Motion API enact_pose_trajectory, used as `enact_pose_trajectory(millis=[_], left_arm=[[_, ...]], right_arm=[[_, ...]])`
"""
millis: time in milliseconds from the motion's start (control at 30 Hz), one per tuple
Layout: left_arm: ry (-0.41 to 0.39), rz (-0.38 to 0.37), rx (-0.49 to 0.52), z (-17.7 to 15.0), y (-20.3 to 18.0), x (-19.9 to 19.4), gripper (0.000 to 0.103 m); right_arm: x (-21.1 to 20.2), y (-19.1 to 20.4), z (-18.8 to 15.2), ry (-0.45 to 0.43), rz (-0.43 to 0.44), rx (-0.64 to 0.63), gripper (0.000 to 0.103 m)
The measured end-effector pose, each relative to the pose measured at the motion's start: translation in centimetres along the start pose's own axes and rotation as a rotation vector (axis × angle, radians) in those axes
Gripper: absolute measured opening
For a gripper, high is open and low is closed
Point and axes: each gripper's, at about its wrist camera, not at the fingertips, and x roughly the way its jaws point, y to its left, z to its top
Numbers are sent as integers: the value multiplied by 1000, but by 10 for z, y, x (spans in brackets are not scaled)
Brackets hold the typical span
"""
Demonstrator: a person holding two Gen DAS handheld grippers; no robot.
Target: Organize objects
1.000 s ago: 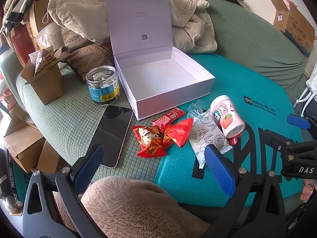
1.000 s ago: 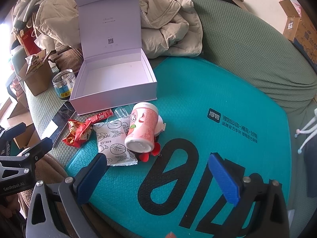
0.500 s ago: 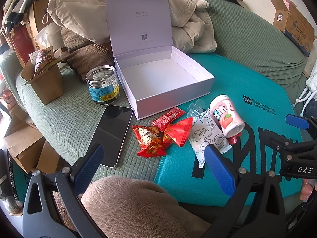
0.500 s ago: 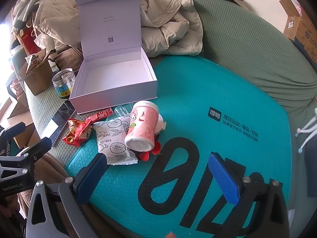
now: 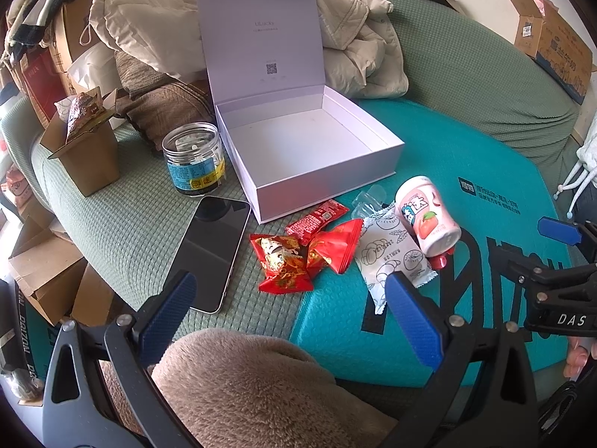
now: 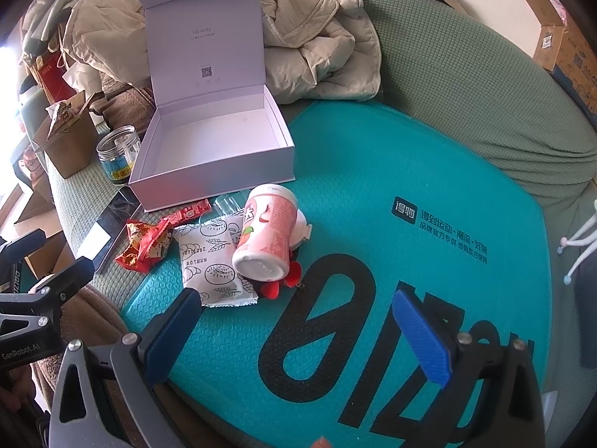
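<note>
An open, empty white box [image 5: 309, 149] [image 6: 209, 149] with its lid upright sits on a green sofa. In front of it lie red snack packets [image 5: 294, 254] [image 6: 143, 240], a small red sachet [image 5: 317, 218] [image 6: 190, 211], a white patterned packet [image 5: 391, 257] [image 6: 211, 261] and a pink bottle [image 5: 425, 216] [image 6: 266, 233] on its side. My left gripper [image 5: 287, 306] is open and empty, near and short of the red packets. My right gripper [image 6: 298, 321] is open and empty over the teal mat, near the bottle.
A phone [image 5: 211, 254] and a clear jar [image 5: 194, 164] lie left of the box, beside a brown carton [image 5: 82, 156]. A beige jacket [image 6: 317, 37] is piled behind. The teal mat [image 6: 410, 261] spreads to the right. A plush brown cushion [image 5: 242, 384] is below the left gripper.
Both grippers have barely moved; the right view has shifted slightly. No object has moved.
</note>
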Motion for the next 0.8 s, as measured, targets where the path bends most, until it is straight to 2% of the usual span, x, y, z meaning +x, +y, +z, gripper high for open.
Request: enact_pose_trajectory(millis=[800], left_arm=[[4,4,13,0,-11,-4,102]], right_arm=[[-7,-8,-5,-23,21,4,103]])
